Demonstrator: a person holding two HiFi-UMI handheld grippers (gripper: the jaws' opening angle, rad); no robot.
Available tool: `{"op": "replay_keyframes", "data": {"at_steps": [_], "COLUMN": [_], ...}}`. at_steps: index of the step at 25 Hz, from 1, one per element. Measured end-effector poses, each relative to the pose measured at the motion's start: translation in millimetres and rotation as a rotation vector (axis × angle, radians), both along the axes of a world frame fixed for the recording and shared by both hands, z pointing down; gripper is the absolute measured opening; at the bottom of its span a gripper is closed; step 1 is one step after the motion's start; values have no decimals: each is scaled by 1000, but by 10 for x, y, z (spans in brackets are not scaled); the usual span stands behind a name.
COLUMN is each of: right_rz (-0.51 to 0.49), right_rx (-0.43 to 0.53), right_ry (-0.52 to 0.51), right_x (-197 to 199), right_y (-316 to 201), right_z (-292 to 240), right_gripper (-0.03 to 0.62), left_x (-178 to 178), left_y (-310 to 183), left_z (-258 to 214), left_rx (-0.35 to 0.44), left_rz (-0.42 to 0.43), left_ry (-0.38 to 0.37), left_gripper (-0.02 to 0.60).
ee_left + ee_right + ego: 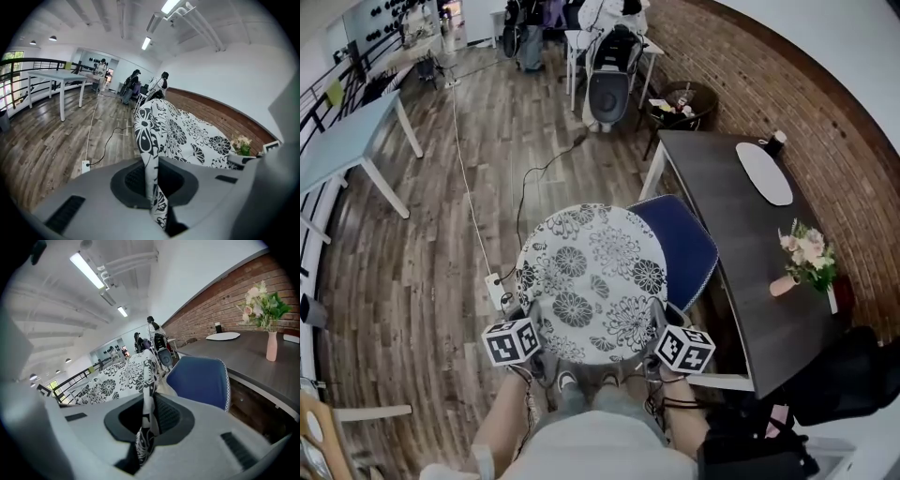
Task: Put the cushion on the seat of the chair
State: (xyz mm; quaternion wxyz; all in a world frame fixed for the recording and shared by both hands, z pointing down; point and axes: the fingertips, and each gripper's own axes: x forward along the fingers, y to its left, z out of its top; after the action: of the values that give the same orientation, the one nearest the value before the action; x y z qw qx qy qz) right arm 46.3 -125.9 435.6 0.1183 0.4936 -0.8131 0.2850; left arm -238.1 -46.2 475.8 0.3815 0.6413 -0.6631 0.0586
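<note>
Person stands on the wooden floor (431, 244), a hand-held gripper in each hand, looking steeply down.

Cushion (592, 281): round, white with black flower print, held out roughly level in front of the person. Its near rim is caught at two points, left and right.

Left hand-held gripper (151, 185): jaws pressed together on a fold of the cushion's rim. The patterned cloth runs up between the pads and spreads out beyond.

Right hand-held gripper (147, 425): jaws likewise pinching the cushion's rim, with a strip of printed cloth trapped between the pads and hanging below them.

Chair (689, 248): blue shell with a pale stitched edge, just beside the dark counter (741, 281). In the head view the cushion covers the chair's left part and the blue shows to the right of it. In the right gripper view the cushion sits to the left of the blue shell. Whether cushion and chair touch cannot be told.

On the counter: a pink vase of flowers (802, 262) near the right edge, and a white oval mat (764, 173) farther off with a small dark cup beside it. A brick wall (787, 103) runs behind.

On the floor left of the cushion: a white power strip (495, 289) with a cable trailing away. A pale table (347, 141) stands well apart at far left
</note>
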Motion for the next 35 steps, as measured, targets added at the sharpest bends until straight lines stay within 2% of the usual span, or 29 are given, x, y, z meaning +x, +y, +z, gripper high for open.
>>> {"op": "replay_keyframes", "data": {"at_steps": [6,15,19,35], "right_rz": [-25,-7,-11,-18], "right_rx": [-17,-63,-92,-297], "right_ry": [43,89,99,141], "right_x": [-7,98,159,584], "right_y": [-180,-285,-301,-176], "right_z": [169,417,633,2261], "right_gripper": [35,37,37,37], "left_x": [35,146,179,655], "left_y": [-114,-153,-186,-76], "left_z": [145,333,504,2143], "left_rx": [-20,-65,-102,-306], "left_rz": [-20,-11,-14,48], "left_ry": [11,16,-7,9], "left_gripper": [14,14,14,14]}}
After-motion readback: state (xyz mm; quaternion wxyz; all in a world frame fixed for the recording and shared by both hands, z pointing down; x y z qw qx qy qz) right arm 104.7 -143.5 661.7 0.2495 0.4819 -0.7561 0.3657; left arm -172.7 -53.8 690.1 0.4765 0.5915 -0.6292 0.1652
